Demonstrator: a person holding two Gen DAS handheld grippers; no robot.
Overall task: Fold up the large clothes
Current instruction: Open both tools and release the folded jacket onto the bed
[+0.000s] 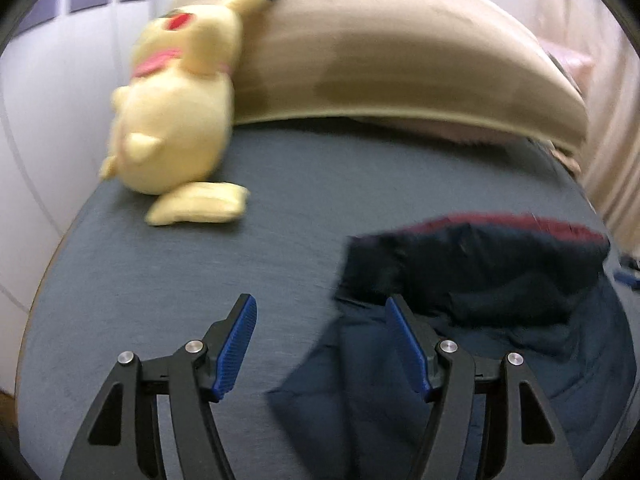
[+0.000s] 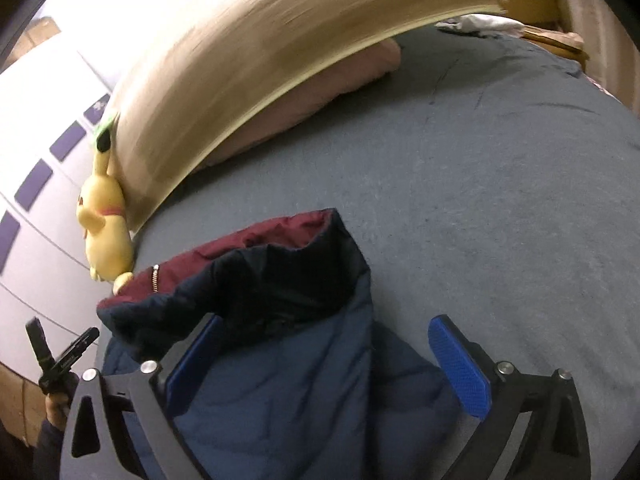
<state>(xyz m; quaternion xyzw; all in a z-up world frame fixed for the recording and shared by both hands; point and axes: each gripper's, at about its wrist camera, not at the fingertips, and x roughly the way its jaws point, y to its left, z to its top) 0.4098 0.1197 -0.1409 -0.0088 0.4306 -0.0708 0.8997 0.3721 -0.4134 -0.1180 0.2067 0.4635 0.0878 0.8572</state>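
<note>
**Both tongs open over the folded navy jacket**

Here, a quilted navy-blue padded jacket with a dark red lining (image 2: 280, 360) lies bunched on the grey-blue fitted bed sheet (image 2: 500, 200), its collar end turned back so the red lining and a small metal zip pull (image 2: 155, 278) show. The right gripper (image 2: 326, 356) hangs over it with its jaws spread wide; jacket cloth lies between the blue ribbed pads (image 2: 460, 372), but they do not press on it. The left gripper (image 1: 322, 344) stands open too, its jaws apart above the sheet and the jacket's near edge, with nothing clamped. In the right wrist view it shows again at the lower left, with what seems to be a hand beneath it (the corner is dark). A yellow plush toy with red cheeks and black-tipped ears (image 1: 172, 112) leans on the tan padded headboard (image 1: 400, 60), well apart from the jacket in the left wrist view. A pink pillow (image 2: 320, 92) lies tucked at the headboard's foot.
</note>
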